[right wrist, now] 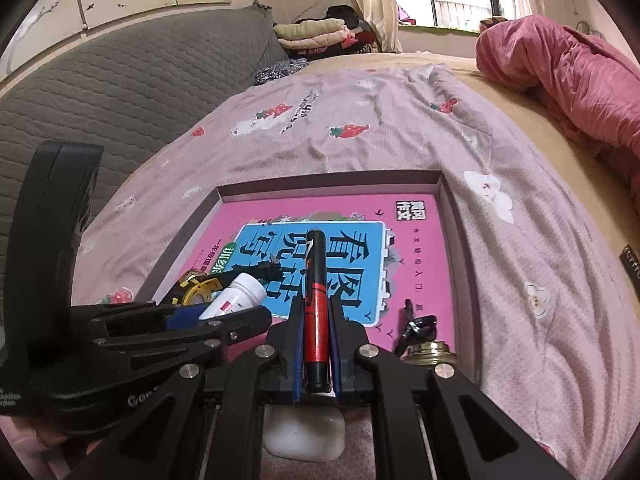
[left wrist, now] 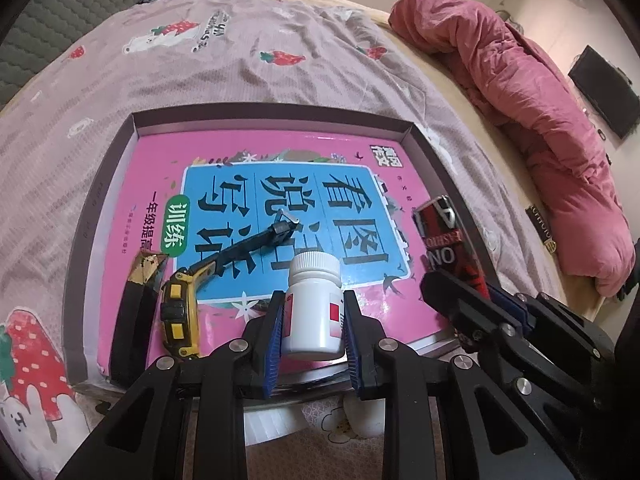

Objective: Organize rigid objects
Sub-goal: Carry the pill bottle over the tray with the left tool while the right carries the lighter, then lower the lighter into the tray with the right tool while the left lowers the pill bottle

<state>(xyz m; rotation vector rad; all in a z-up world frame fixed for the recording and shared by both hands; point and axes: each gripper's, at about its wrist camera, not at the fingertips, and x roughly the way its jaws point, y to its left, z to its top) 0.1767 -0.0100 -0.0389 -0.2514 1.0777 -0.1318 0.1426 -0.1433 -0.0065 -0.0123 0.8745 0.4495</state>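
Observation:
My left gripper (left wrist: 314,312) is shut on a white pill bottle (left wrist: 314,308), held upright over the near edge of a shallow box (left wrist: 120,148) that holds a pink and blue book (left wrist: 280,184). My right gripper (right wrist: 316,320) is shut on a flat red and black case (right wrist: 316,292), which points forward over the book (right wrist: 352,248); the case also shows in the left wrist view (left wrist: 448,236). The bottle shows in the right wrist view (right wrist: 236,294) to the left. A yellow and black watch (left wrist: 180,312) and a dark box with a gold end (left wrist: 138,300) lie at the book's left.
The box sits on a bed with a pink strawberry-print sheet (left wrist: 240,60). A pink quilt (left wrist: 540,92) is heaped at the right. A black clip (right wrist: 414,322) and a brass ring (right wrist: 430,350) lie in the box's near right corner. A white object (right wrist: 304,428) lies under my right gripper.

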